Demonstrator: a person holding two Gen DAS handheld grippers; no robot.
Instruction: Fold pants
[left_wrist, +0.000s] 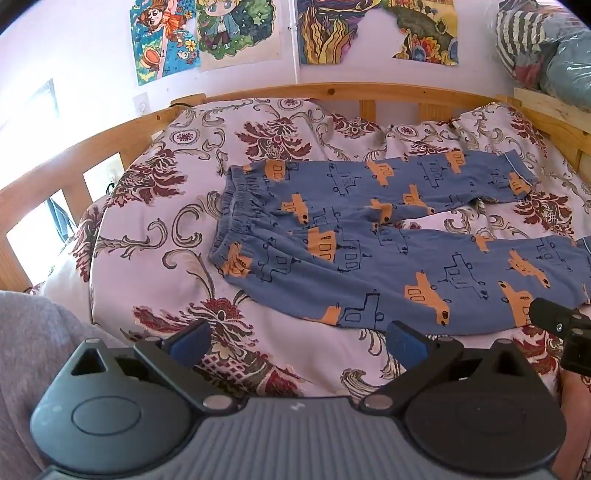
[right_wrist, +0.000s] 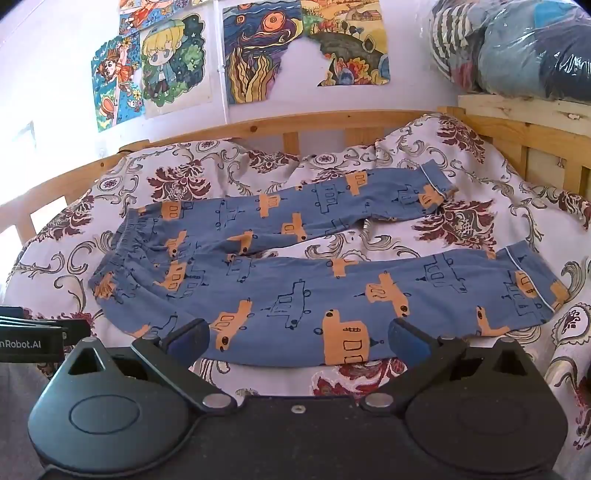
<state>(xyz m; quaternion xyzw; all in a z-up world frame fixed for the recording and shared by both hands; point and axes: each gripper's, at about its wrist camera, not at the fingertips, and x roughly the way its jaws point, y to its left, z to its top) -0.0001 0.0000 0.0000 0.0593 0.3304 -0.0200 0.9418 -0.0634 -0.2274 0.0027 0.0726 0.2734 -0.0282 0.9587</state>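
Blue pants (left_wrist: 369, 236) with orange and outlined vehicle prints lie spread flat on the bed, waistband to the left, both legs running right with a gap between them. In the right wrist view the same pants (right_wrist: 295, 280) fill the middle, cuffs at the right. My left gripper (left_wrist: 297, 341) hovers open over the floral cover, just short of the near leg's lower edge. My right gripper (right_wrist: 299, 341) is open too, its blue pads over the near leg's front edge, holding nothing. The right gripper's body (left_wrist: 561, 325) shows at the left wrist view's right edge.
The bed has a floral duvet (left_wrist: 166, 236) and a wooden rail (left_wrist: 332, 90) along the far side and ends. Posters (right_wrist: 303, 48) hang on the wall behind. Bagged clothes (right_wrist: 517, 48) sit on a shelf at the upper right. A grey sleeve (left_wrist: 29, 350) is at the lower left.
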